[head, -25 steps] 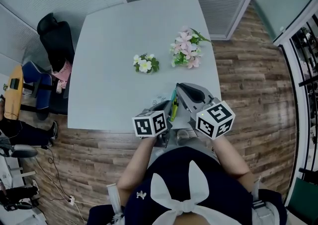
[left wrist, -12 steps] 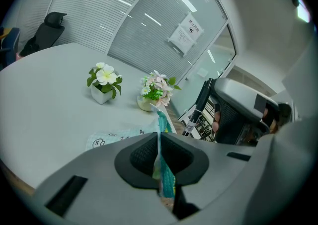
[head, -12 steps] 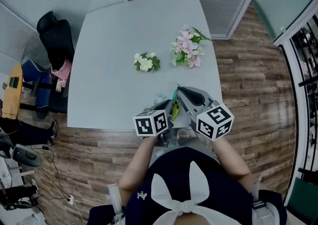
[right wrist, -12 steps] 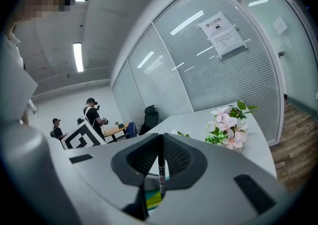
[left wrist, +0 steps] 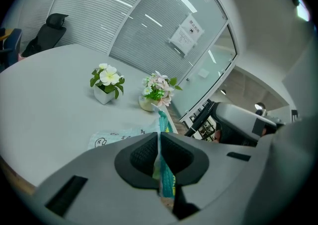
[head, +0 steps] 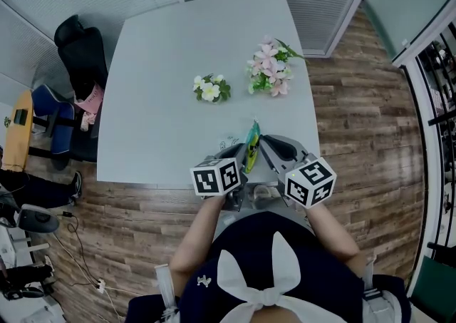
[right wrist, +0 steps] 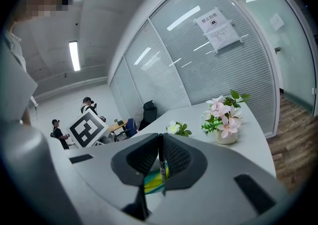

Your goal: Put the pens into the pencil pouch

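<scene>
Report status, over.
Left gripper shut on pouch edge. Right gripper shut on pen, just above pouch. Flower pots well clear.

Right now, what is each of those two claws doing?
Left gripper: closed, pinching the pouch by its edge.
Right gripper: closed on a pen.

Left gripper (left wrist: 159, 142), right gripper (right wrist: 160, 144): jaws clamped.

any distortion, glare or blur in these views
Head view: even soft light, sharp, table edges bowed by the wide lens. Left gripper view: strong fisheye, dark corners, the close pouch a bit soft. Right gripper view: same fisheye, light streaks on the glass wall, mosaic patch top left.
</scene>
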`<state>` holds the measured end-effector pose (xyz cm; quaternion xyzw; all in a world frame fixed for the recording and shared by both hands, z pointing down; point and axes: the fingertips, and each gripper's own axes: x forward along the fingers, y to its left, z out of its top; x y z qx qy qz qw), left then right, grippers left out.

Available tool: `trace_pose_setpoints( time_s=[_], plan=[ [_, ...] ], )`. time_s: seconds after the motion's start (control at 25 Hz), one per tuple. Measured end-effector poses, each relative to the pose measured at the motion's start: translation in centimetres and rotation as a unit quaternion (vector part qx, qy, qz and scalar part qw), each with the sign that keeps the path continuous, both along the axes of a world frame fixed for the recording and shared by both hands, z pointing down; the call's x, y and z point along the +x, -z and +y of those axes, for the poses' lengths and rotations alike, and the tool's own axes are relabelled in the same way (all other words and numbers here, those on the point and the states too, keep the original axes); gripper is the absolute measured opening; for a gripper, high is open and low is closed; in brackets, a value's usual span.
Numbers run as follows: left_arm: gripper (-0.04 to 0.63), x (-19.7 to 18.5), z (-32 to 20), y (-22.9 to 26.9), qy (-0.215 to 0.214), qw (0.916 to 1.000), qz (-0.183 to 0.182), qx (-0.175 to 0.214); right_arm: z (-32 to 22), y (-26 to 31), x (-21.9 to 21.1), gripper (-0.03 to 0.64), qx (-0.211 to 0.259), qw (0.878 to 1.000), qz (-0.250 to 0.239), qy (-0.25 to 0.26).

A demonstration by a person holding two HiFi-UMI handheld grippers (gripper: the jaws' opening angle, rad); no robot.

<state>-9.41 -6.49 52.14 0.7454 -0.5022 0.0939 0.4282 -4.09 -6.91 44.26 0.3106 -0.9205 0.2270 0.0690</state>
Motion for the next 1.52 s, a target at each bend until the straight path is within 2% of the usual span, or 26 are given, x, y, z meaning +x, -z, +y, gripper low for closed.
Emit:
trace_pose_setpoints(
  time_s=[0.52,0.96,1.52],
  plan=[
    [0.037,-0.4,0.3,0.0,0.008,1.0000,0.000,0.002,2.0,-2.1,0.2,0.038,-0.019,0.999,0.023,0.020],
    [0.037,0.0,0.4,-0.1,0.007,1.0000,-0.002,0.001,3.2,-4.4,-0.7,0.038,-0.034,0.996,0.056,0.060],
    [0.037,0.2,0.5,0.1,0.011,0.9999,-0.005,0.001,3.7,-7.8,-1.6,0.040,-0.054,0.985,0.117,0.111]
  ],
)
